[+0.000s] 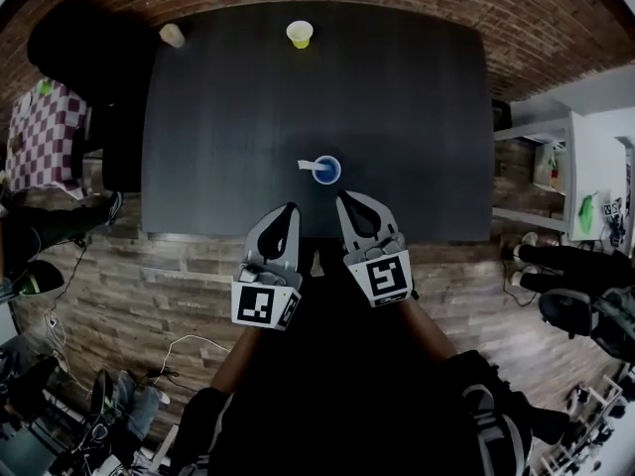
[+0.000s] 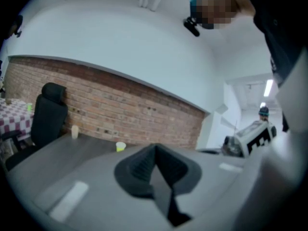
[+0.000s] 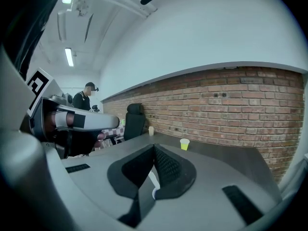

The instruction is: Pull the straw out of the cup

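A small blue cup (image 1: 327, 171) stands near the front edge of the dark table (image 1: 397, 107), and a white straw (image 1: 308, 167) leans out of it to the left. My left gripper (image 1: 292, 209) hovers just short of the table edge, below and left of the cup, shut with nothing in it. Just below the cup, my right gripper (image 1: 343, 197) is also shut and empty. In the right gripper view the straw (image 3: 152, 179) and the cup's rim (image 3: 154, 193) show through the gap behind the closed tips (image 3: 154, 146). The left gripper (image 2: 154, 147) view misses the cup.
A yellow cup (image 1: 300, 34) and a beige cup (image 1: 172, 35) stand at the table's far edge by the brick wall. A black office chair (image 1: 74, 43) and a checkered cloth (image 1: 45, 132) are at the left, a white shelf (image 1: 556, 167) at the right. A person (image 3: 88, 95) stands far off.
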Demonstrator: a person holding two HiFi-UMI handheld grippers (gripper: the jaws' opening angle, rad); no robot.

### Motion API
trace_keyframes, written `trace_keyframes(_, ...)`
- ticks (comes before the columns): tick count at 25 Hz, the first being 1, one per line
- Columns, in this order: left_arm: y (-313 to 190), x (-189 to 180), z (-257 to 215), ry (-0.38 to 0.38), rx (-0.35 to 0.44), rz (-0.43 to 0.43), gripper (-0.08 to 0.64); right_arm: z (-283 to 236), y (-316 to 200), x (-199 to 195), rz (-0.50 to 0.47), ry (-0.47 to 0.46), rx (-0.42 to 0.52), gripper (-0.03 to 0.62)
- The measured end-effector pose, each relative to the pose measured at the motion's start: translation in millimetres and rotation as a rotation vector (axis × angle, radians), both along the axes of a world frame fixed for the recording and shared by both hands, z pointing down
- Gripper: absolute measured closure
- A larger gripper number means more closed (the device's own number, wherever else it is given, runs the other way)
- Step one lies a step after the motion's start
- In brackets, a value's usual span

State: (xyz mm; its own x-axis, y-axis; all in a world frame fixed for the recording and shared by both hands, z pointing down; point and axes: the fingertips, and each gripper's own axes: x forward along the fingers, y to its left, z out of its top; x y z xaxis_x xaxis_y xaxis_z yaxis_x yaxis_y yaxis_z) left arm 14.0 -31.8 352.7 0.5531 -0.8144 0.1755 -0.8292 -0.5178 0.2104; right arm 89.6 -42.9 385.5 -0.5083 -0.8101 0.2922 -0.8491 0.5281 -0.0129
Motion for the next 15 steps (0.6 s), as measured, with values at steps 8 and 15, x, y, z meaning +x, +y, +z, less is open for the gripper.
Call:
trace_keyframes(8, -6.9, -0.1, 17.0, -0.004, -0.032, 0.024, 0.555, 30.3, -10.7, -4.6, -0.022, 0.062, -0.047, 0.586)
trace_keyframes(15, -10.4, 0.6, 31.9, 0.016, -0.074, 0.014, 0.555, 55.4, -16.5, -13.7, -0.04, 0.094, -0.097, 0.586)
